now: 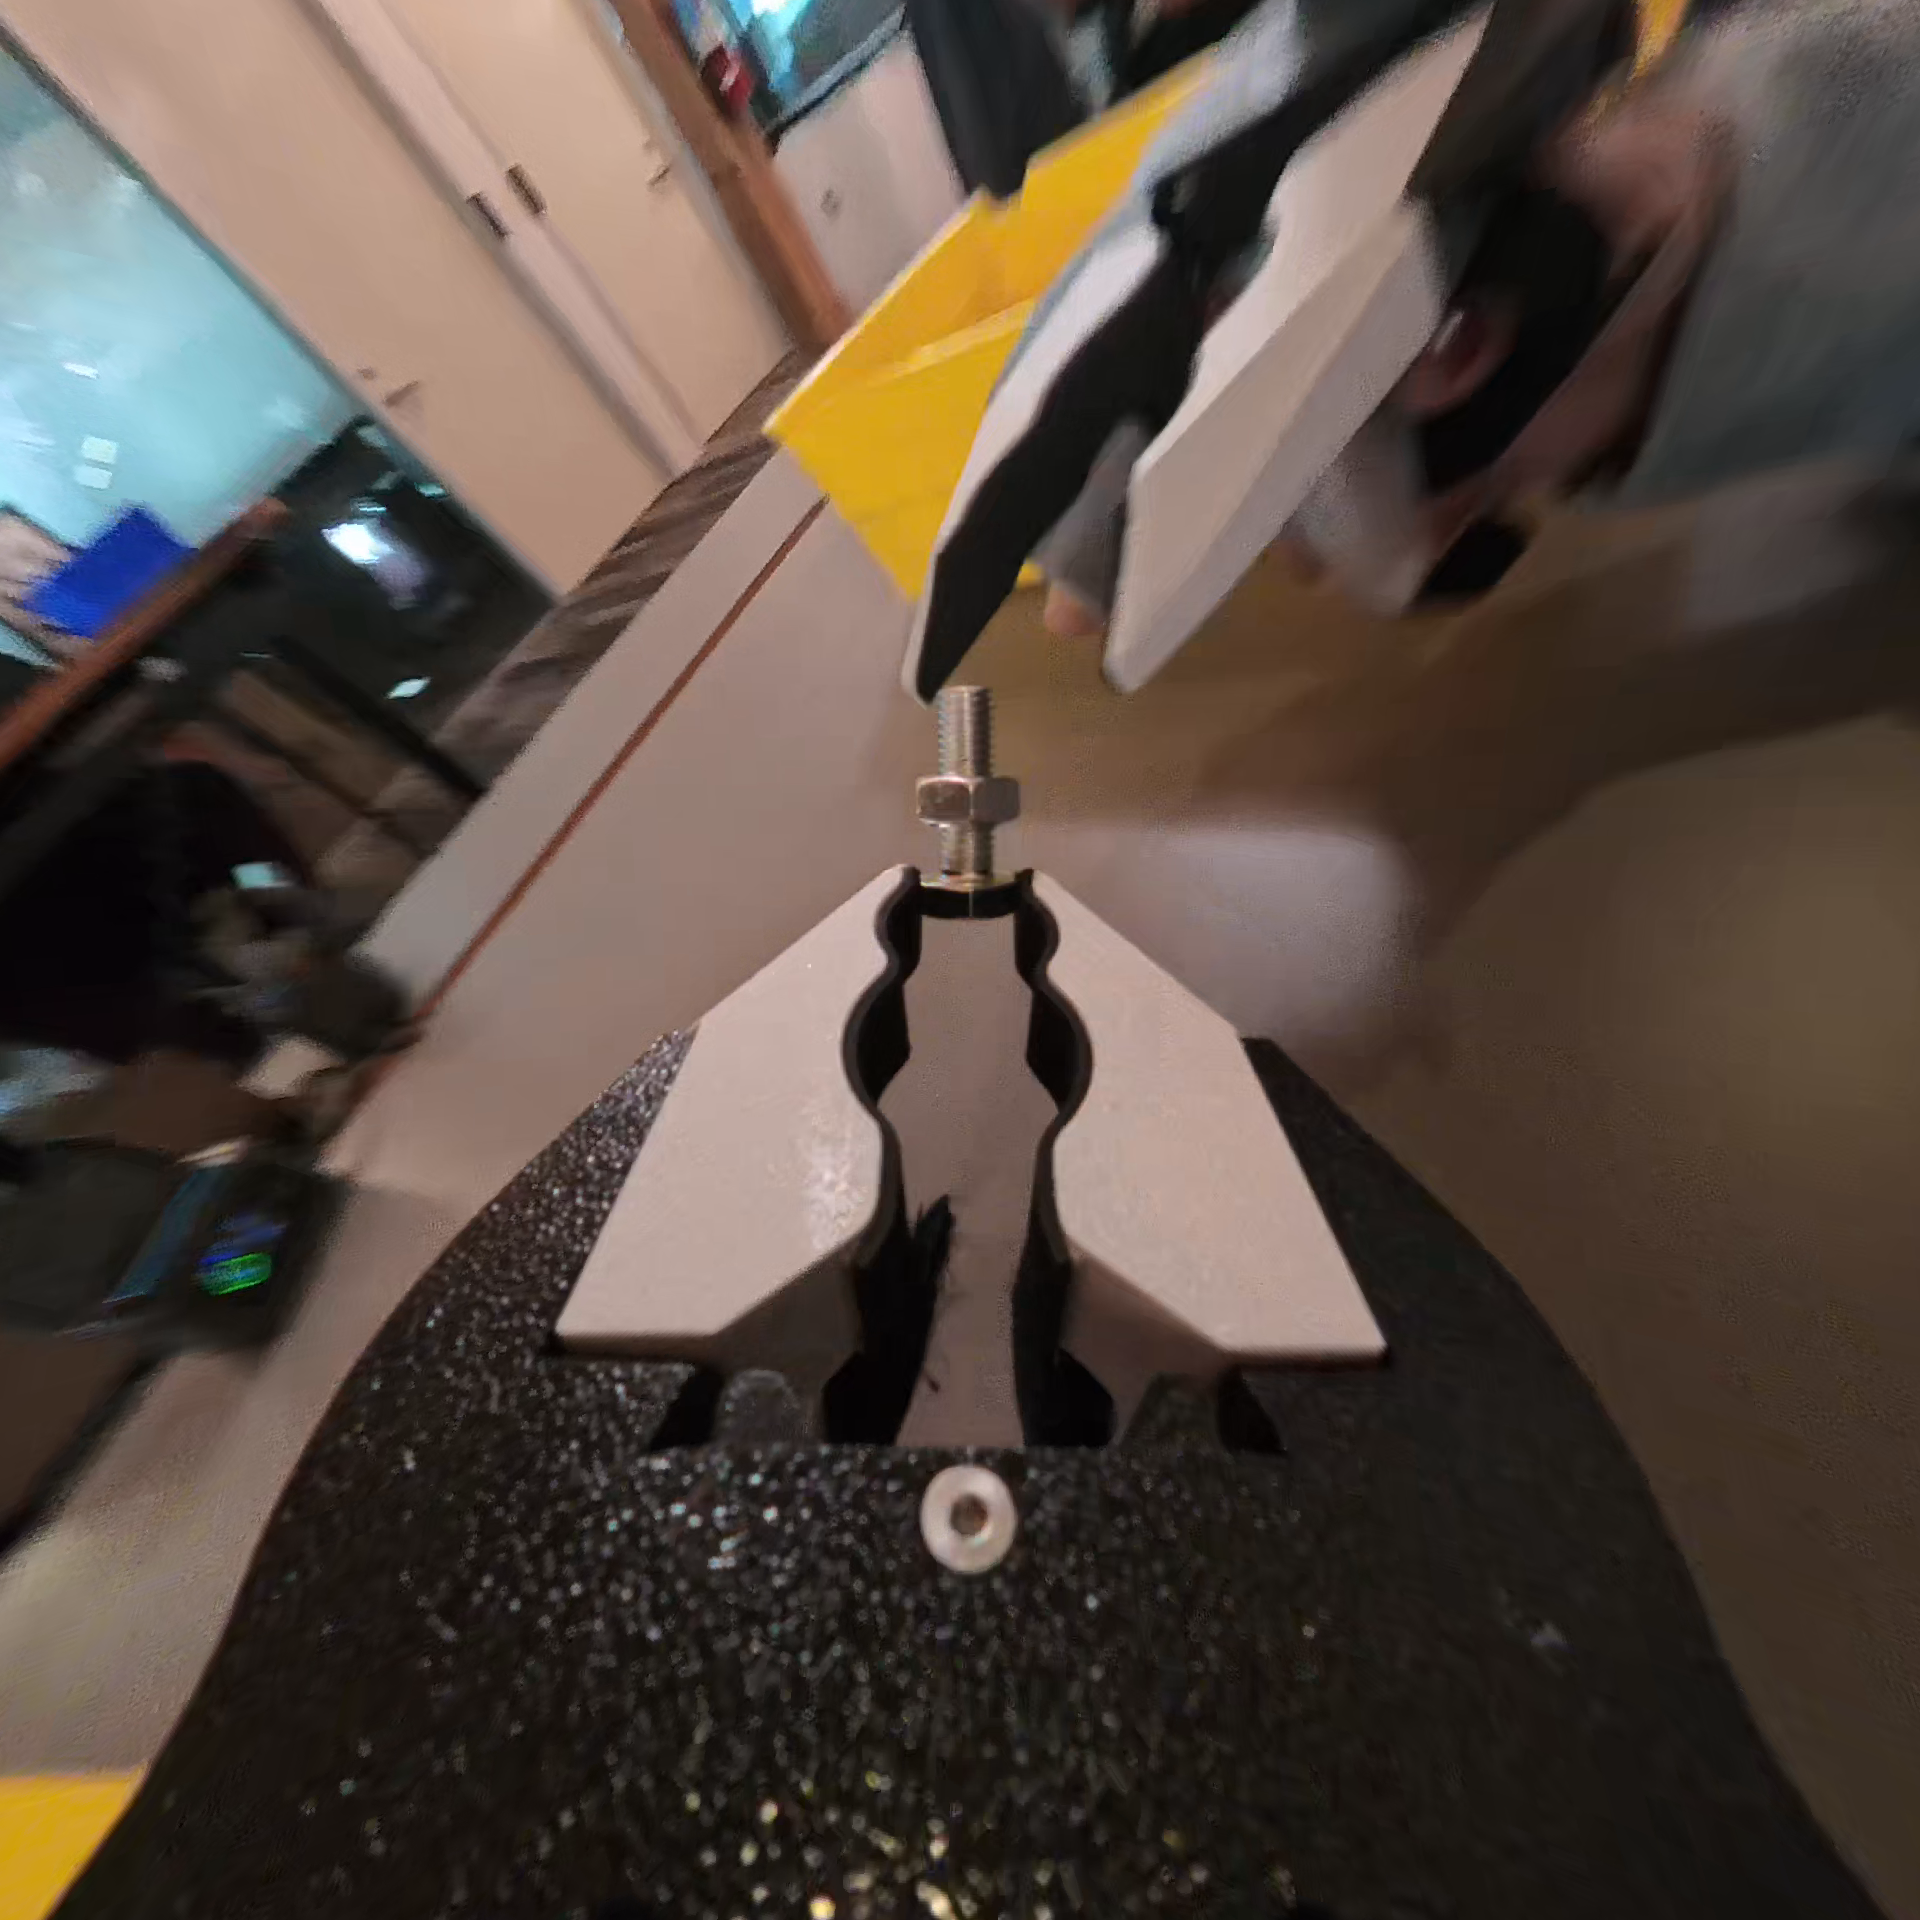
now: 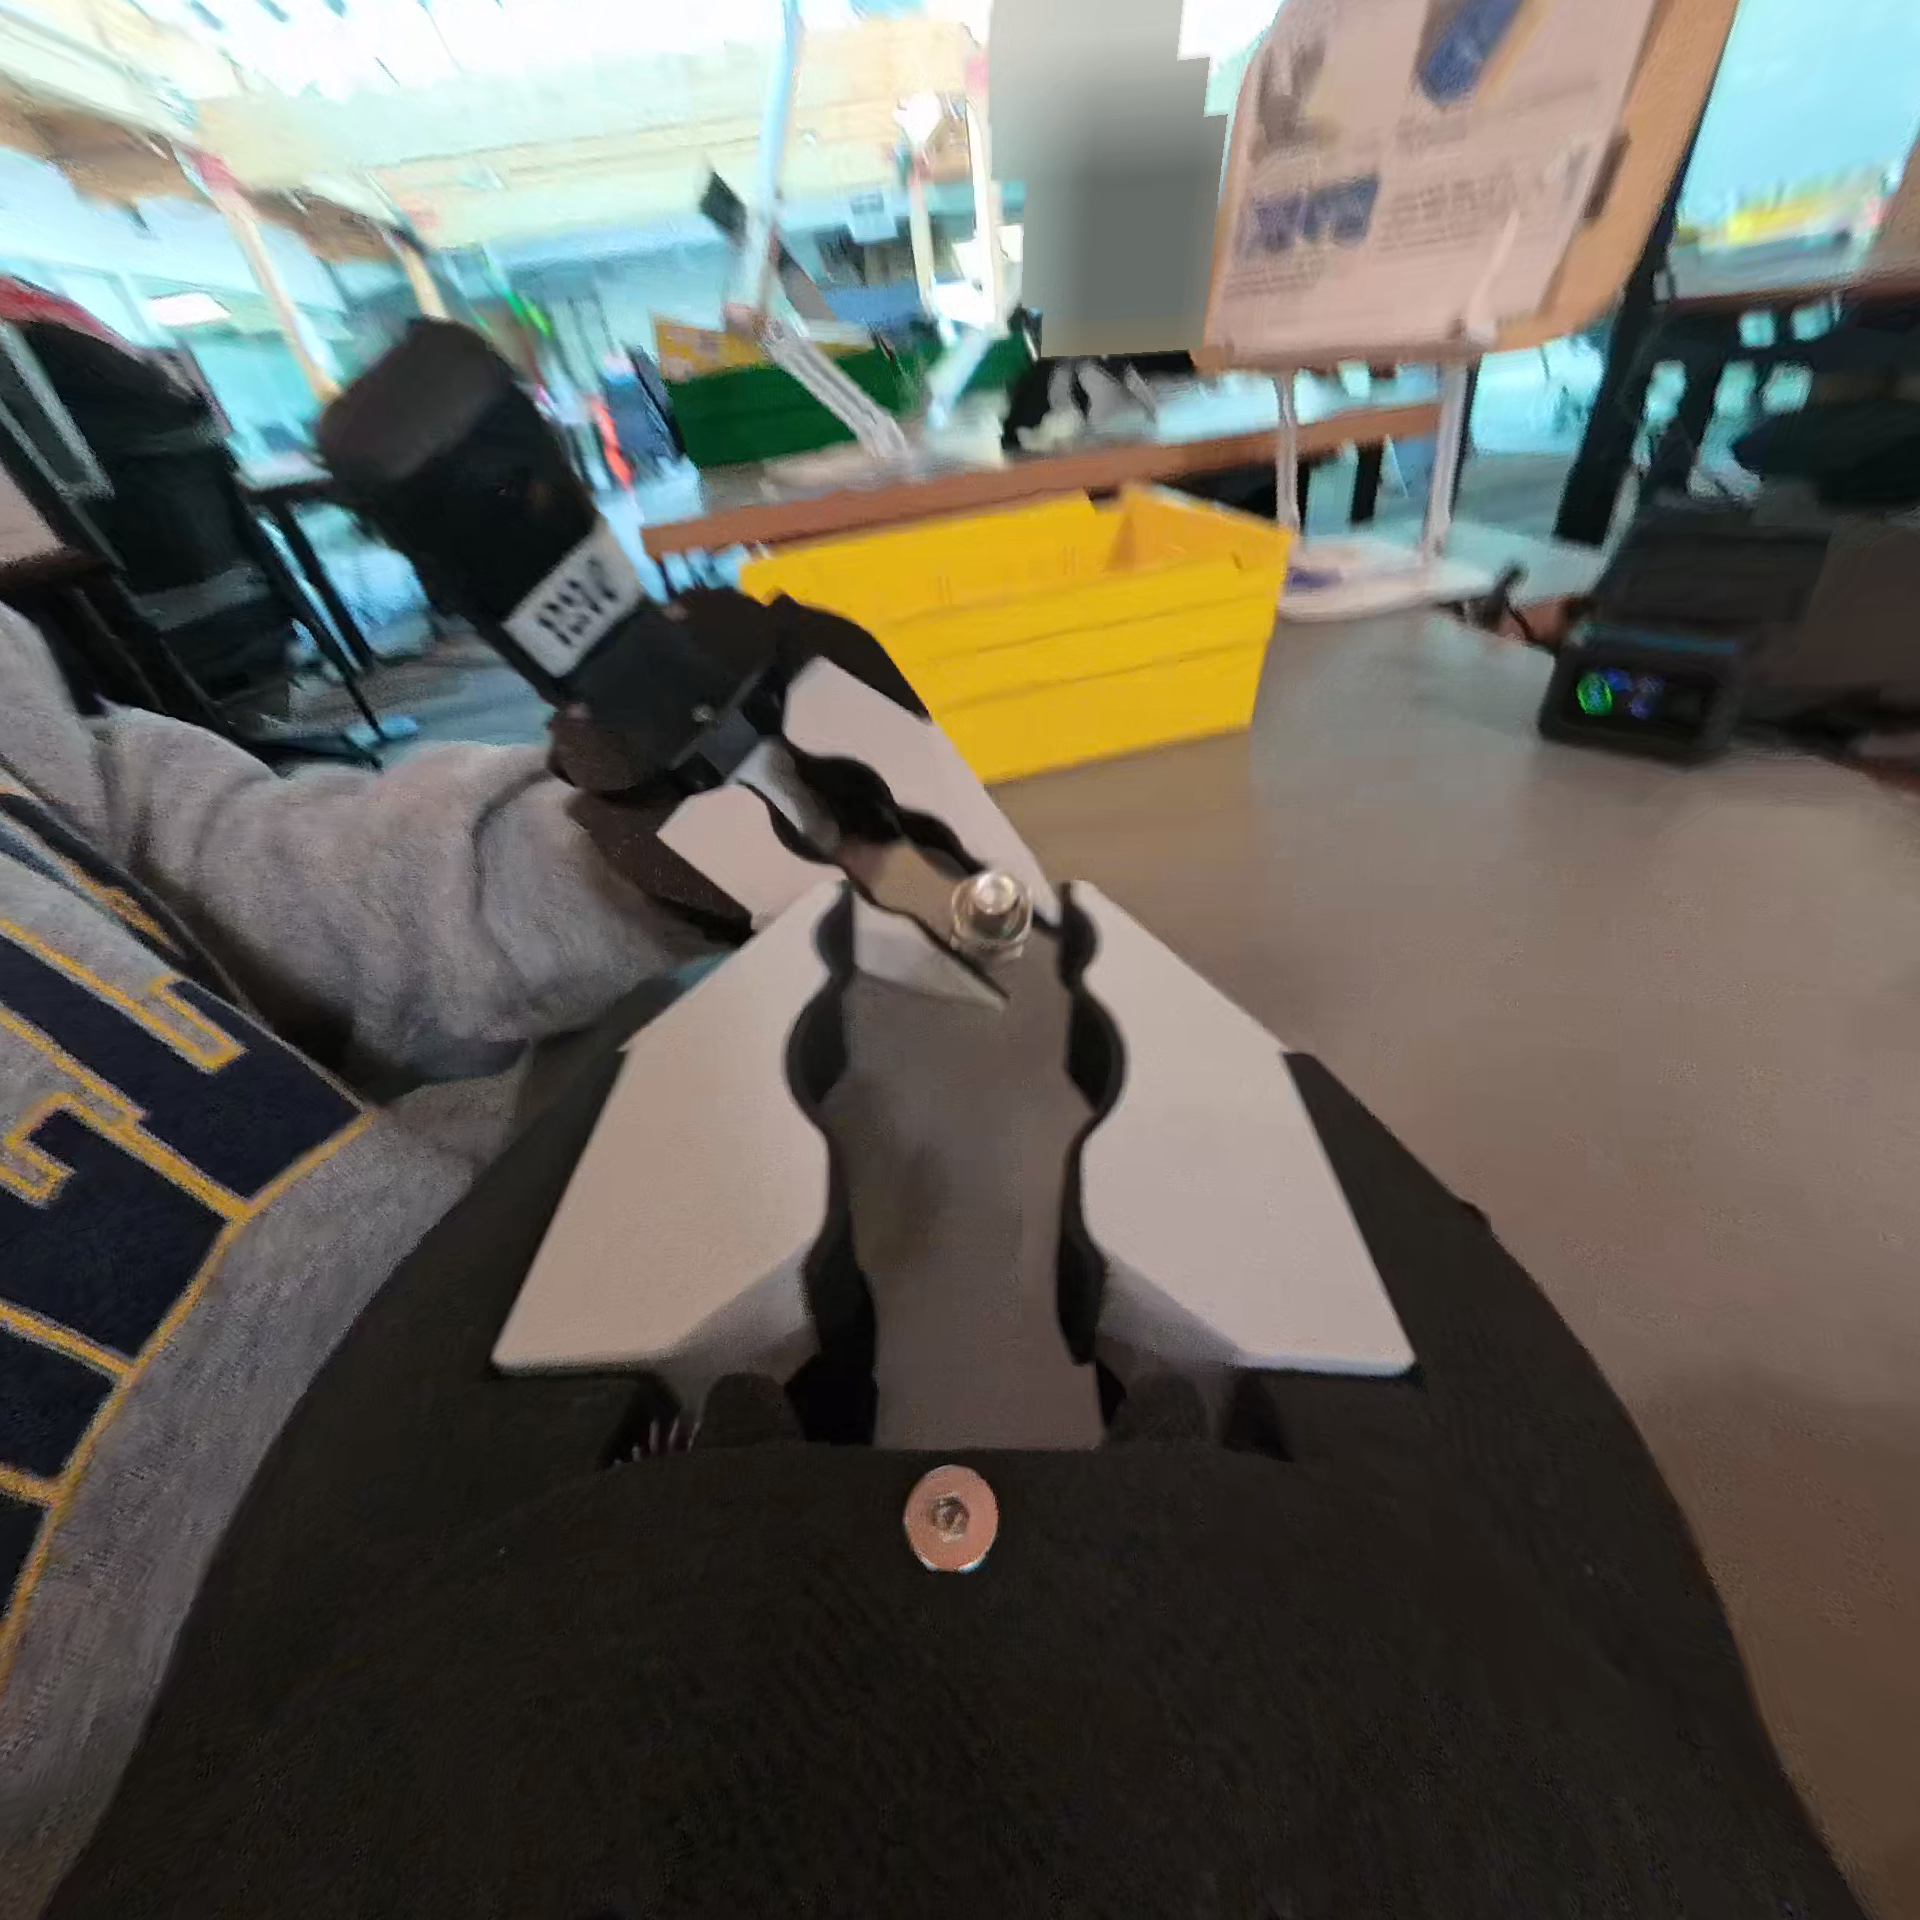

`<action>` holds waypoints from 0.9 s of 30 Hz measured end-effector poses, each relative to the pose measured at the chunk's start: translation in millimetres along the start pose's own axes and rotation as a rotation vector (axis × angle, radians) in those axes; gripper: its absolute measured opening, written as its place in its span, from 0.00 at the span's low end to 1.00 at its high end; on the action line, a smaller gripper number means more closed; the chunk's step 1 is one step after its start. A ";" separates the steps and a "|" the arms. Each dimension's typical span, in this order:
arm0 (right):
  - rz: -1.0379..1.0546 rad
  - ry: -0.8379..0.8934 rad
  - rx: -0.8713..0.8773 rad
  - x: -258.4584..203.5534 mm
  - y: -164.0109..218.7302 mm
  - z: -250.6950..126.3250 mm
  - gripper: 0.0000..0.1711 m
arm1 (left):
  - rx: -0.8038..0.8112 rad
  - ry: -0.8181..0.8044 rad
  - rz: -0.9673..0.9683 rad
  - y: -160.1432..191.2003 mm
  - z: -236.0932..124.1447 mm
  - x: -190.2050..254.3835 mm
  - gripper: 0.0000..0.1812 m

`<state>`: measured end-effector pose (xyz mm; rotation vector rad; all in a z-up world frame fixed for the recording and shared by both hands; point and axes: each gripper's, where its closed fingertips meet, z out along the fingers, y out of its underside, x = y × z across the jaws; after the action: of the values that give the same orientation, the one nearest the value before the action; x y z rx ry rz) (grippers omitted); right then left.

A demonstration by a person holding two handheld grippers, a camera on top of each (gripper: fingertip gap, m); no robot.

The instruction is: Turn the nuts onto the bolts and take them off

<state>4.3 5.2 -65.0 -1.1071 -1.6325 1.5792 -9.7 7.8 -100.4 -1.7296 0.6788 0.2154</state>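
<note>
At frame centre the bolt (image 1: 966, 774) is clamped by its head in the left claw (image 1: 968, 902), the nut (image 1: 967, 800) already threaded partway down — removal is left, the right claw (image 2: 961, 914) spread empty above it.

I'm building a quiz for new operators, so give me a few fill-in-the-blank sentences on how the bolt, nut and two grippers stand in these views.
1. The left gripper is shut on the ____ of the silver threaded bolt.
2. The silver hexagonal nut sits partway along the bolt's ____.
3. The right gripper, near the bolt's free end, has its jaws ____.
4. The plastic crate on the table behind is ____ in colour.

Missing words: head; thread; open; yellow
</note>
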 end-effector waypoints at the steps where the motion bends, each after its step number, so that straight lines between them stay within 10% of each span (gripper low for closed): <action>1: -0.005 0.026 -0.079 3.9 12.3 1.5 0.29 | -0.053 -0.049 0.090 11.5 2.4 -4.6 0.09; 8: -0.096 0.115 -0.341 18.3 60.2 15.7 0.40 | -0.179 -0.133 0.451 55.7 21.4 -3.9 0.09; 27: -0.231 0.067 -0.326 16.2 60.8 33.8 0.35 | -0.209 -0.066 0.453 71.5 23.3 5.9 0.09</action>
<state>-23.4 -0.4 -130.6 -1.0707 -1.9407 1.1455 -39.0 18.8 -169.0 -1.7354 1.0228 0.6744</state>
